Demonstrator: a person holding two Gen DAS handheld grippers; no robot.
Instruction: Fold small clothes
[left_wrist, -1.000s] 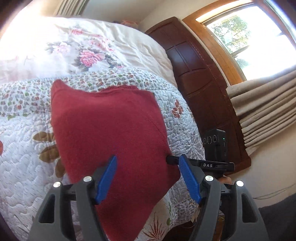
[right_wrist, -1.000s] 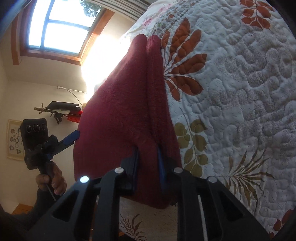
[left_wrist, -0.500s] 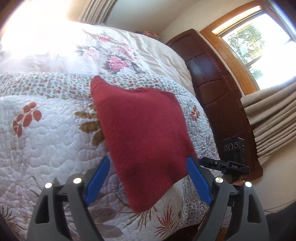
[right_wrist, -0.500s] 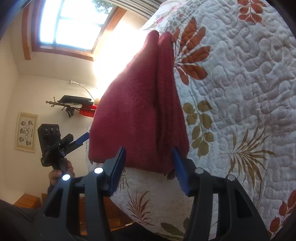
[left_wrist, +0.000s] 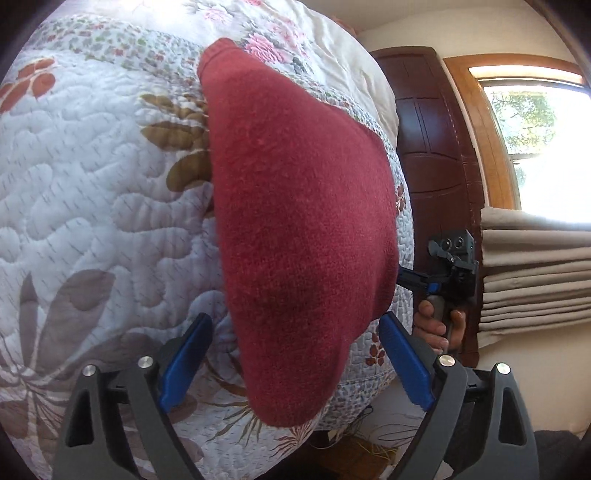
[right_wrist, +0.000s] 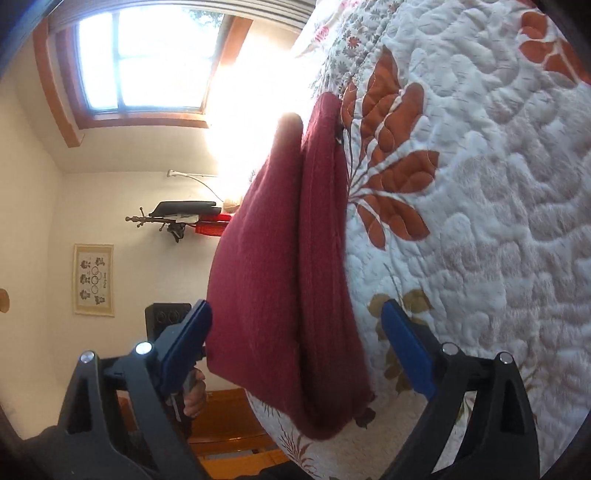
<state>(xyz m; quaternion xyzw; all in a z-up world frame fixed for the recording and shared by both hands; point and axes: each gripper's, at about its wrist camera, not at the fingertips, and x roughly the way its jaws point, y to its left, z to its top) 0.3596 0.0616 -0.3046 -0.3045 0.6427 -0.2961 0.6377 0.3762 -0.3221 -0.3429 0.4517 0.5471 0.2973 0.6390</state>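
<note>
The red garment (left_wrist: 306, 229) lies folded on the quilted bedspread (left_wrist: 92, 206) near the edge of the bed, and the right wrist view shows it as a stack of layers whose edges face that camera, with the near corner drooping slightly over the bed's rim. Judging from this, the fold in hand looks finished or nearly so, and the step is the release and check. The next move probably calls for either one more fold to make the bundle smaller or a light press to flatten the layers, with care that the overhanging corner does not drag the pile off the bed. The left tongs (left_wrist: 295, 365) stand wide open, blue pads spread on either side of the garment's near end, holding nothing; whether a pad brushes the cloth cannot be told from this angle. The right tongs (right_wrist: 295, 350) are likewise spread wide, straddling the folded edge (right_wrist: 317, 295) without gripping it. In the left wrist view, the right tongs appear at the far right of the garment, held by a hand (left_wrist: 437, 325), close to the cloth's side. A dark wooden headboard (left_wrist: 432, 147) and a window (left_wrist: 535, 147) stand beyond the bed.
</note>
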